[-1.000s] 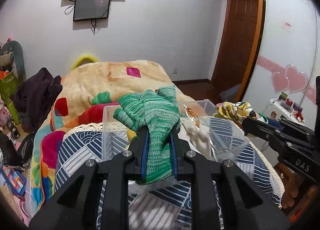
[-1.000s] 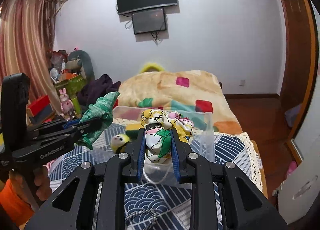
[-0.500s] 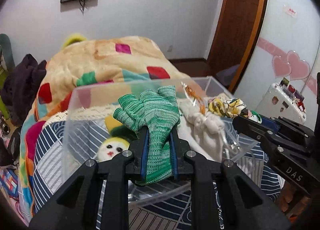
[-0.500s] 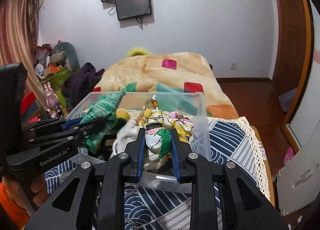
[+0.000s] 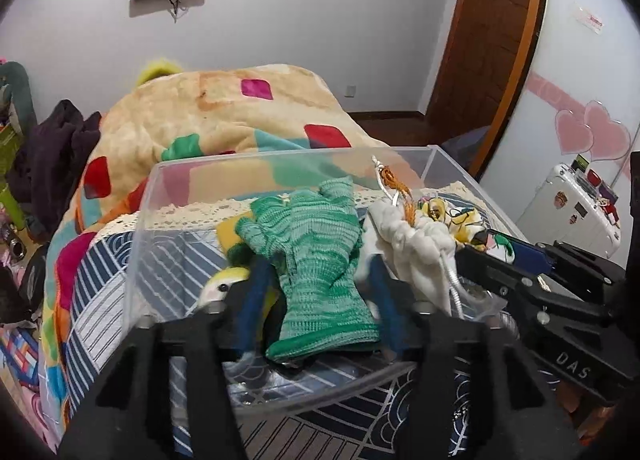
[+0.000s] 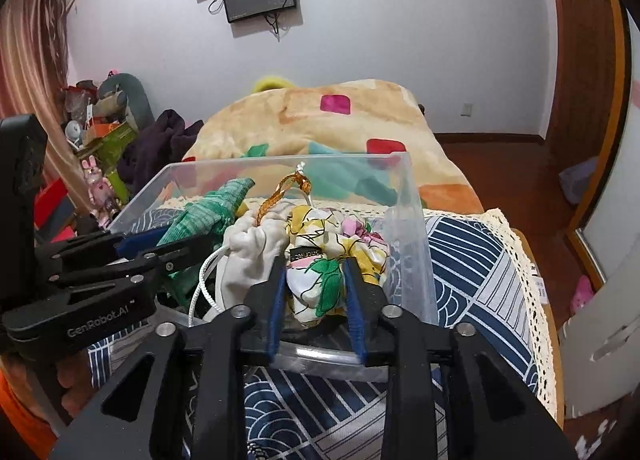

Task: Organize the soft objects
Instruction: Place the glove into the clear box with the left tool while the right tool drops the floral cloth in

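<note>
A clear plastic bin [image 5: 280, 156] [image 6: 280, 159] stands on a blue-and-white patterned cloth. My left gripper [image 5: 316, 268] [image 6: 160, 244] reaches over its near wall. Its jaws are opening and stand apart from the green knitted glove [image 5: 316, 260] [image 6: 204, 216] that lies loose between them. My right gripper [image 6: 316, 266] [image 5: 480, 244] is beside it on the right, jaws opening too. The yellow floral cloth [image 6: 324, 284] [image 5: 464, 220] sits slack between its blue pads. A white drawstring pouch [image 5: 416, 244] [image 6: 252, 248] and a yellow plush toy [image 5: 224, 280] lie in the bin.
The lace-edged patterned cloth [image 6: 480, 260] covers the surface under the bin. A bed with a patchwork blanket [image 5: 240, 116] lies beyond it. Dark clothes [image 5: 52, 156] and toys [image 6: 100, 108] crowd the left. A white case [image 5: 576, 212] stands at the right.
Both grippers came down and forward over the bin. Both pairs of jaws then parted, the left widely, so the glove and the floral cloth are no longer pinched.
</note>
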`<state>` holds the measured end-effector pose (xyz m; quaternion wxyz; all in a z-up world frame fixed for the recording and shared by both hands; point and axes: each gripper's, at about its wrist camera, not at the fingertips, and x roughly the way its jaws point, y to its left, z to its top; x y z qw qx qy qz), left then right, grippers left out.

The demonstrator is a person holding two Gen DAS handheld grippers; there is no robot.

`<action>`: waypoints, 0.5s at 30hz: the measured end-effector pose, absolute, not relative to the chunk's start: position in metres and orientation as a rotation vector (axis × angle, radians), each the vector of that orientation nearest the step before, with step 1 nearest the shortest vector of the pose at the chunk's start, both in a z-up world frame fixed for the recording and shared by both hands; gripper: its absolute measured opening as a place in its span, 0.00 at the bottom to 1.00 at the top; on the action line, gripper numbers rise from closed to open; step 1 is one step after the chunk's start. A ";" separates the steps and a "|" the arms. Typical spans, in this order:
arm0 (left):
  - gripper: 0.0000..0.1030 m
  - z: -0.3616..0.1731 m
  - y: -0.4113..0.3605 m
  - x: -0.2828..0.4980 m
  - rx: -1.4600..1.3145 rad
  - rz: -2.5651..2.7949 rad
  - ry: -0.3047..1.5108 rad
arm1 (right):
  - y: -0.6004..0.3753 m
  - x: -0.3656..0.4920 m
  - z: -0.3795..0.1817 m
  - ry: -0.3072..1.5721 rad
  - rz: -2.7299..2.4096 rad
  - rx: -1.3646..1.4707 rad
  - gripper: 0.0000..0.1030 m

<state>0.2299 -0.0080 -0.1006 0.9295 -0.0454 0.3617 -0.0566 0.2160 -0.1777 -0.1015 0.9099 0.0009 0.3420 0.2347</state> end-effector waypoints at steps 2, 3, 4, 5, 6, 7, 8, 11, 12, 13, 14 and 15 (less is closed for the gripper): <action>0.61 -0.098 -0.009 0.226 -0.091 -0.114 0.729 | -0.176 0.215 -0.101 0.705 0.482 -0.002 0.39; 0.62 -0.096 -0.009 0.224 -0.086 -0.116 0.725 | -0.176 0.215 -0.101 0.704 0.485 0.000 0.44; 0.62 -0.095 -0.010 0.223 -0.080 -0.117 0.722 | -0.175 0.214 -0.100 0.699 0.492 0.002 0.46; 0.62 -0.093 -0.011 0.221 -0.071 -0.118 0.717 | -0.174 0.214 -0.099 0.697 0.490 -0.002 0.50; 0.63 -0.092 -0.012 0.218 -0.062 -0.113 0.712 | -0.174 0.214 -0.099 0.695 0.487 -0.007 0.54; 0.63 -0.090 -0.012 0.215 -0.052 -0.111 0.706 | -0.174 0.213 -0.098 0.693 0.488 -0.013 0.56; 0.65 -0.088 -0.012 0.212 -0.049 -0.111 0.703 | -0.175 0.211 -0.097 0.690 0.494 -0.012 0.59; 0.68 -0.082 -0.009 0.202 -0.057 -0.125 0.693 | -0.180 0.208 -0.093 0.680 0.508 0.006 0.65; 0.70 -0.079 -0.008 0.197 -0.058 -0.129 0.687 | -0.182 0.207 -0.091 0.674 0.508 0.011 0.65; 0.70 -0.077 -0.007 0.193 -0.057 -0.129 0.681 | -0.183 0.207 -0.088 0.669 0.509 0.014 0.65; 0.72 -0.074 -0.006 0.187 -0.053 -0.123 0.670 | -0.185 0.205 -0.086 0.665 0.513 0.017 0.65; 0.73 -0.071 -0.004 0.183 -0.052 -0.118 0.662 | -0.185 0.203 -0.083 0.660 0.515 0.020 0.65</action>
